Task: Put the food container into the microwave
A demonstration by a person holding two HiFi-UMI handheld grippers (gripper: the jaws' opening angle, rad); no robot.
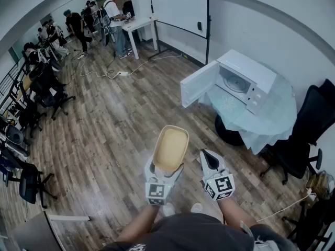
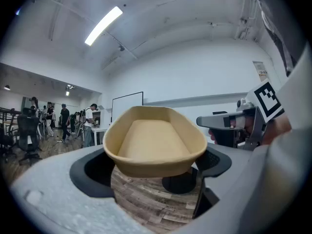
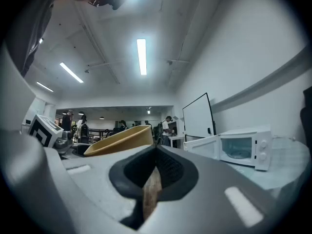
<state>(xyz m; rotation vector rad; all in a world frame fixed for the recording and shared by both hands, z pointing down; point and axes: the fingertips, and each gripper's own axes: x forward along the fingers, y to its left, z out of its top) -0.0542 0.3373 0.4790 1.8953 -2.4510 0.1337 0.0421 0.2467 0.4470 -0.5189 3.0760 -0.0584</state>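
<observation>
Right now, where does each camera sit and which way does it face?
Head view: on the person's head, looking steeply down; shows forearms, left gripper, right gripper.
Left gripper view: rides that gripper, level, along jaws gripping the food container.
Right gripper view: rides that gripper, level, jaws shut, microwave ahead-right.
All three share the food container.

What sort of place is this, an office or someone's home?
Most likely a shared office or lab workroom: a large whiteboard, black office chairs at desks, and a microwave on a round table.
</observation>
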